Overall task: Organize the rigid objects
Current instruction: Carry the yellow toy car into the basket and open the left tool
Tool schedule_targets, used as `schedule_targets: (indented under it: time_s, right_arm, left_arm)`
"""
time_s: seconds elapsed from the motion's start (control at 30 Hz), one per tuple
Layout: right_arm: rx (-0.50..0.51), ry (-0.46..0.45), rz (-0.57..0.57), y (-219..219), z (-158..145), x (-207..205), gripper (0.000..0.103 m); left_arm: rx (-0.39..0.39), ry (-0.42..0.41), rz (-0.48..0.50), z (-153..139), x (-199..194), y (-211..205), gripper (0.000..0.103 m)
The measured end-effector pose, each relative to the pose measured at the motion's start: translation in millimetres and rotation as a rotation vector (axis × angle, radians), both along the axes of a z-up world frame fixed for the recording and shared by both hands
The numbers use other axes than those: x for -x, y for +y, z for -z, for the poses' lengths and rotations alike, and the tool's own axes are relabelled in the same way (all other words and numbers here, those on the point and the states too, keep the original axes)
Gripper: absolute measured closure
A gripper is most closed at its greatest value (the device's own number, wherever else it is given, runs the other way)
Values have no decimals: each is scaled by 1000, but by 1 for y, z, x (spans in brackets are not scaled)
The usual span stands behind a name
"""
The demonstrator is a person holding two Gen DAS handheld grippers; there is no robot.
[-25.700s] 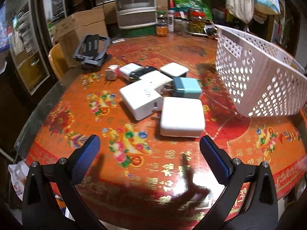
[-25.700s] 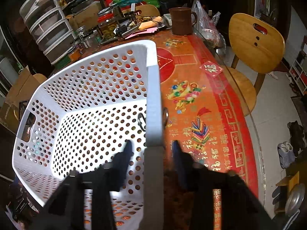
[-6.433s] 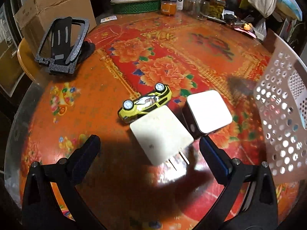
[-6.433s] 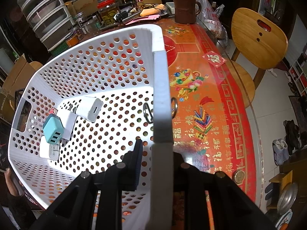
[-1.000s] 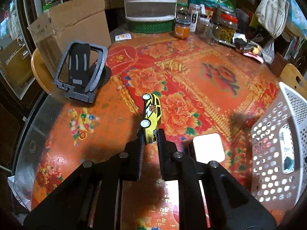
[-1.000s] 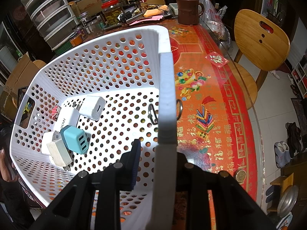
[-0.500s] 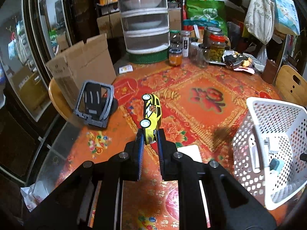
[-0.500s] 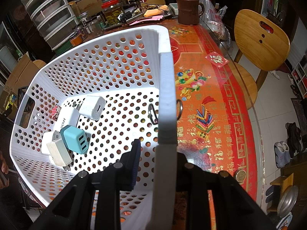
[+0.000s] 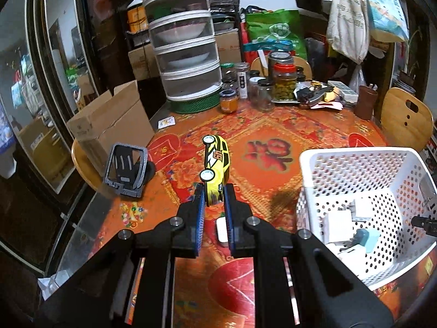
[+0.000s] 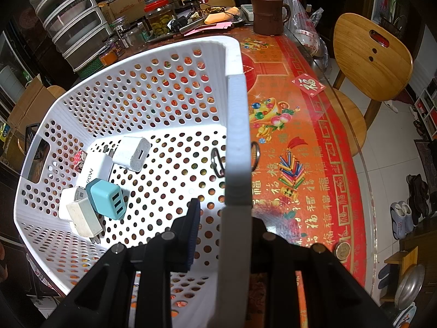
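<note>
Left gripper [image 9: 214,199] clamped narrow on the car [image 9: 215,169], tail between the pads, nose jutting straight ahead along the fingers. Held up off the table [image 9: 273,134], well clear of it. Basket [image 9: 355,154] off to the right and lower, open mouth facing up, chargers [image 10: 106,198] already piled inside. Right gripper [image 10: 221,213] pinching the basket's rim, near-closed on the wall, steadying it. One white charger [image 9: 221,232] down on the table under the left fingers. Next, probably: swing right, over the rim, nose first, drop.
</note>
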State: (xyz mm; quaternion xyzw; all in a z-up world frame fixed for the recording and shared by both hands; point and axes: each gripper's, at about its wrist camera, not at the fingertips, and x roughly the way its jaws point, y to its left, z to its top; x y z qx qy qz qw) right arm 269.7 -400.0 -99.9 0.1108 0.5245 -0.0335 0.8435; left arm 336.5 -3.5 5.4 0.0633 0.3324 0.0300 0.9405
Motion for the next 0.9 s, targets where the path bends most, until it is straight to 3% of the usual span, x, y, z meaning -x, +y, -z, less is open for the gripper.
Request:
schedule_targets:
  time_s: [0.27,0.5,0.77,0.9]
  right_arm:
    - [0,0,0,0,0,0,77]
    - [0,0,0,0,0,0,77]
    - [0,1,0,0,0,0,77]
    - [1,2,-2,1,0,0,77]
  left_arm:
    - [-49,-10,111,-1,21,-64,90]
    - [-59,40,222,15,25,-114,90]
    - [-90,165,349,49,19,-168,90]
    - [-20,245,382,64,5,-171,90]
